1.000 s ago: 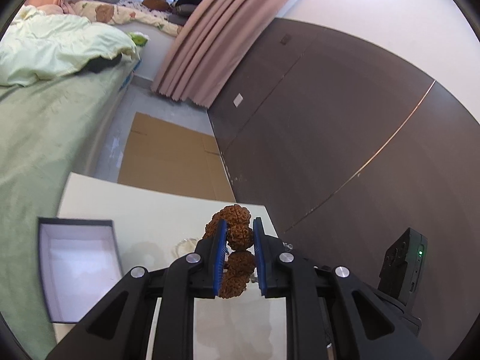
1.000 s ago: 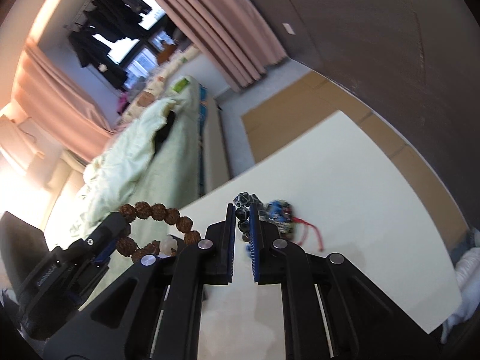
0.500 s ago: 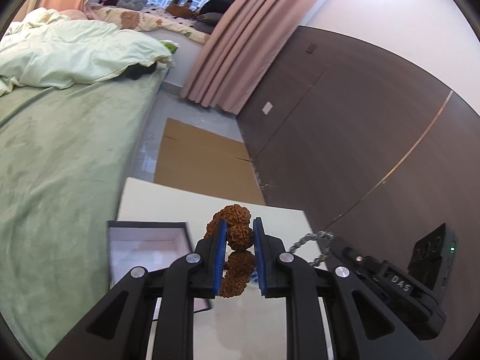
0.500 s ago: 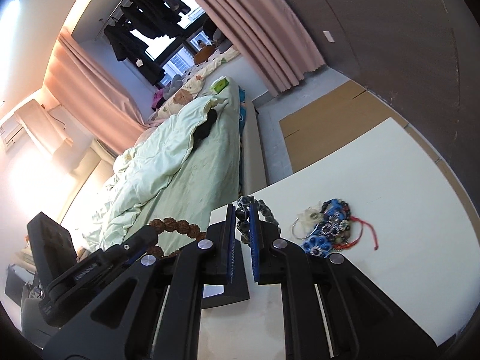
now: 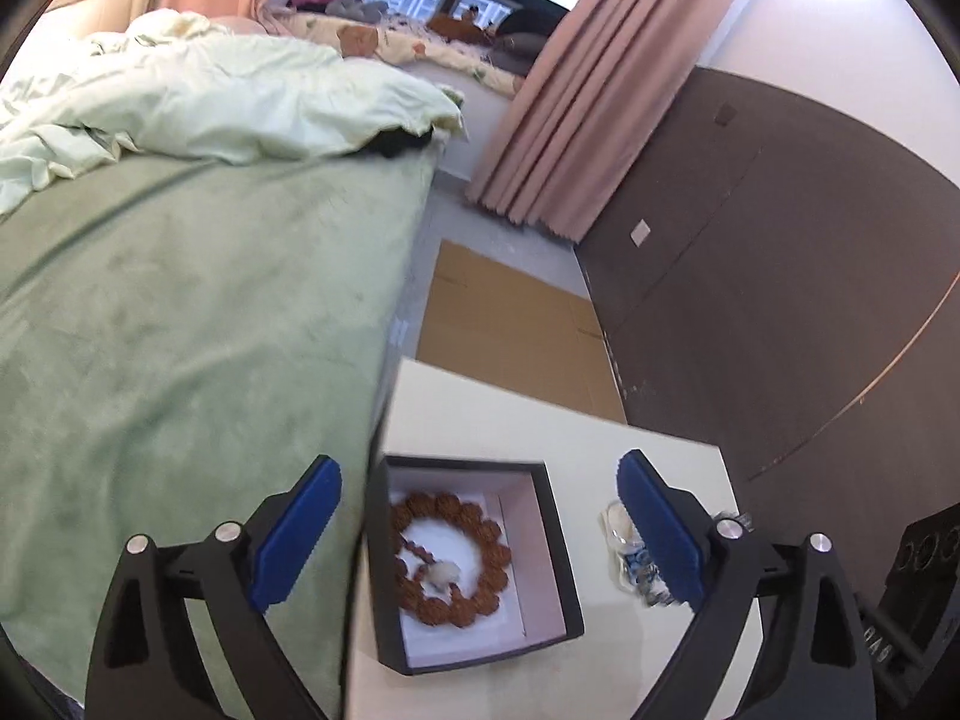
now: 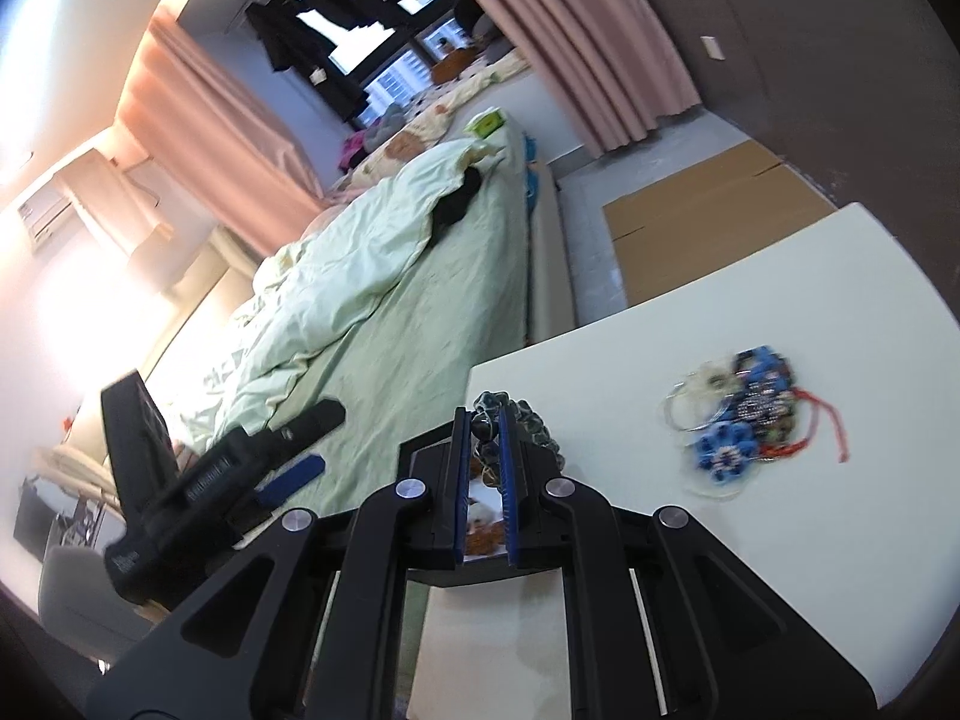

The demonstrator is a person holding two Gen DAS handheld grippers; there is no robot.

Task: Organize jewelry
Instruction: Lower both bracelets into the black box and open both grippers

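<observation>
A black box (image 5: 462,463) with a white lining sits at the left edge of the white table (image 5: 540,420). A brown bead bracelet (image 5: 480,540) with one pale bead lies flat inside the box. My left gripper (image 5: 480,525) hovers above the box. Its jaws are opening and stand wide apart, with nothing pressed between the blue pads (image 5: 300,516). My right gripper (image 6: 485,426) is shut on a dark bead bracelet (image 6: 534,420), which loops over its fingertips above the box (image 6: 420,450). The left gripper (image 6: 288,474) shows at the left of the right wrist view.
A tangled pile of blue, red and clear jewelry (image 6: 738,420) lies on the table to the right of the box, also in the left wrist view as the pile (image 5: 618,540). A green bed (image 5: 180,330) borders the table's left edge. Cardboard (image 5: 510,312) covers the floor beyond.
My left gripper has opened and the brown bracelet has dropped from it into the box. Both grippers have swung toward the box. The right one keeps hold of the dark beads.
</observation>
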